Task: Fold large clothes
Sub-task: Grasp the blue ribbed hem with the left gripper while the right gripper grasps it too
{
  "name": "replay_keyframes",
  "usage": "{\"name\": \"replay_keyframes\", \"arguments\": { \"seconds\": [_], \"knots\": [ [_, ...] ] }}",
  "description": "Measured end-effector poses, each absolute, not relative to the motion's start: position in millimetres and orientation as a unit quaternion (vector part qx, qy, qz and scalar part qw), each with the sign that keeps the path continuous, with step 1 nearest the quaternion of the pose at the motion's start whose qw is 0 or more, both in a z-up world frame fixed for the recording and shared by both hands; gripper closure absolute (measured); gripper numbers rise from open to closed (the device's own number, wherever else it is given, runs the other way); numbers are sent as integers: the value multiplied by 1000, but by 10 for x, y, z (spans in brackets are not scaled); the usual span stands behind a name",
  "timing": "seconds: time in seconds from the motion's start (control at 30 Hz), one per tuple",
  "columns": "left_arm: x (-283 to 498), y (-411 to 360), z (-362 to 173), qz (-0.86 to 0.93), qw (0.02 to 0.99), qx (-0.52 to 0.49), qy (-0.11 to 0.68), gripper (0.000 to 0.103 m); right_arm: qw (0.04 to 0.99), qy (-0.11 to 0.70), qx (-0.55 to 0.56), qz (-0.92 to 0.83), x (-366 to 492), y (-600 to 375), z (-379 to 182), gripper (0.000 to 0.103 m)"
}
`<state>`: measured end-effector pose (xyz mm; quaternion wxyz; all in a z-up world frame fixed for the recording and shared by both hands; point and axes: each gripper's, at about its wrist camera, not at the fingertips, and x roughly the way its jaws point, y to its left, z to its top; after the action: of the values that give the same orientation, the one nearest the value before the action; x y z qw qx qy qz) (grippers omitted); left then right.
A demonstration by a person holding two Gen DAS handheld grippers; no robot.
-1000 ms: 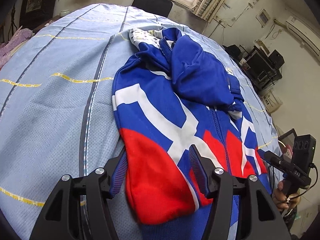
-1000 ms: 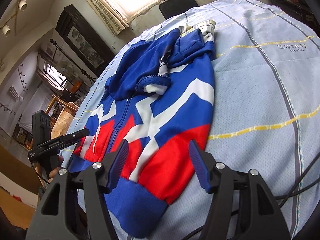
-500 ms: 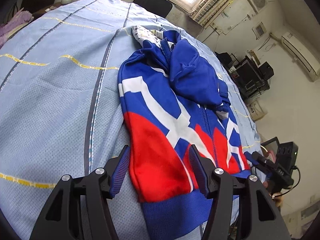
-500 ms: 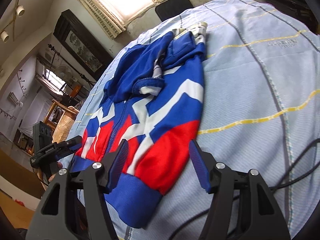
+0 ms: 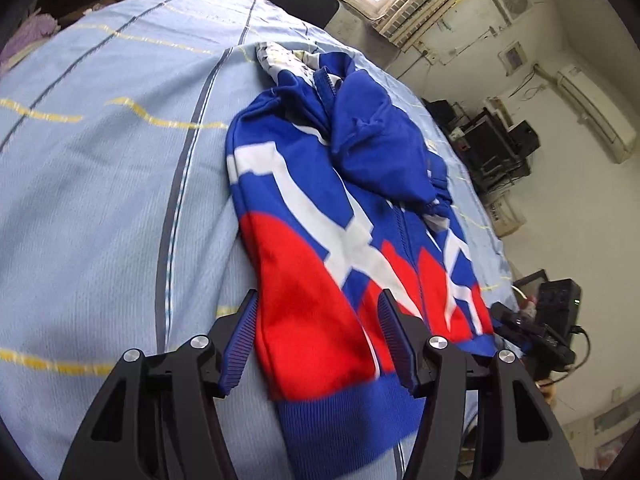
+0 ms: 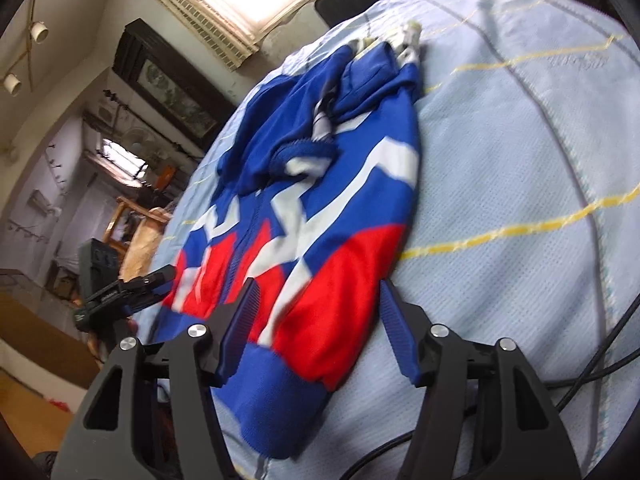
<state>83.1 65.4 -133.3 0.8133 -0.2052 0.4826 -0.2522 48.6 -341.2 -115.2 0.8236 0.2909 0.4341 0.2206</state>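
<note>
**Both grippers poised at the jacket's hem, neither one gripping**

Left wrist view first: your left gripper (image 5: 316,336) hangs over the near left corner of the jacket (image 5: 320,248), jaws spread about halfway, the red panel and blue ribbed hem showing between them, and the pads are not pressing on the cloth. The jacket lies on the pale blue bedsheet (image 5: 100,200), its sleeves bunched in a blue heap near the collar. Left of the garment you have wide bare sheet all the way out. On the right the bed edge runs close to the jacket's side, and there sits your right gripper (image 5: 532,336), just off the hem's far corner. Beyond it, a shelf of dark equipment (image 5: 496,144) against the wall, and a black chair (image 5: 300,0) at the bed's far end.

Now the right wrist view: the right gripper (image 6: 316,332) is closing a touch, though the jaws are apart, with the hem's right corner below them, ungripped. Black cables (image 6: 592,364) trail over the sheet just right of your fingers. Open sheet beyond. The left gripper (image 6: 132,292) shows at the opposite corner, by the bed's edge.
</note>
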Motion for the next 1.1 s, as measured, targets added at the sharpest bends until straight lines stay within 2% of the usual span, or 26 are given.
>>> {"name": "replay_keyframes", "arguments": {
  "seconds": [0.23,0.4,0.67,0.8,1.0,1.07,1.1],
  "knots": [
    [538,541,-1335,-282,812,-178,479,43,825,433,268,245,289,-3310,-1127,52],
    [587,443,-1331,-273,822,-154,475,49,829,439,241,249,307,-3216,-1149,62],
    [524,381,-1309,-264,833,-112,474,53,834,441,216,252,252,-3159,-1129,61],
    [609,420,-1325,-268,826,-128,479,53,845,440,207,221,260,-3256,-1088,50],
    [722,326,-1318,-263,829,-122,478,53,842,438,230,214,453,-3309,-1125,48],
    [703,323,-1320,-267,827,-121,480,65,839,442,229,219,461,-3280,-1117,49],
    [681,327,-1327,-267,826,-119,482,66,833,446,232,233,446,-3261,-1118,54]
  ]
}}
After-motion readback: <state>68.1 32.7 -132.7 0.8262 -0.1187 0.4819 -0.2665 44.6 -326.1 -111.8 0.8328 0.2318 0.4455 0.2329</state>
